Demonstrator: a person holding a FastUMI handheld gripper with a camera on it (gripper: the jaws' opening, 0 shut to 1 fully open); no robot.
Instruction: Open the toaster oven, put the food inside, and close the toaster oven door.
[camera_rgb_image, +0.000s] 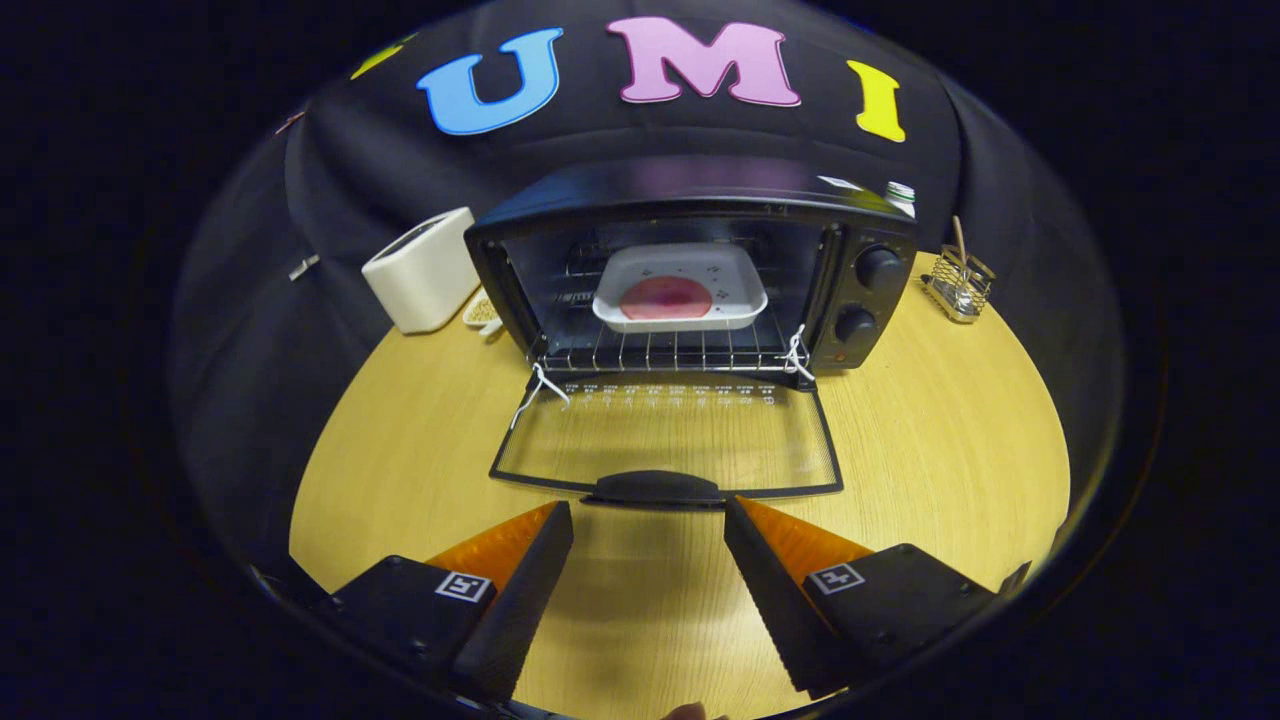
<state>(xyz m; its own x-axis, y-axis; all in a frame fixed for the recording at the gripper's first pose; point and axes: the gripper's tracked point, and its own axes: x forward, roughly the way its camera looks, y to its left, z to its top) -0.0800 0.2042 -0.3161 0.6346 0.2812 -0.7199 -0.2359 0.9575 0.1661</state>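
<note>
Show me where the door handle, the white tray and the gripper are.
door handle (655, 487): gripper view, middle of the bar.
white tray (735, 270): gripper view, its right rim.
gripper (648, 520): gripper view, open, midway between the fingertips.

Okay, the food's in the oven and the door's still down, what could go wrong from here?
1. The gripper is open, its fingers either side of the door handle. The handle is low and flat, so the fingers could slip off while lifting.
2. The tray sits toward the front of the rack; if it sticks out, the door might bump it.
3. A hard push could slide the oven back on the table.
</note>
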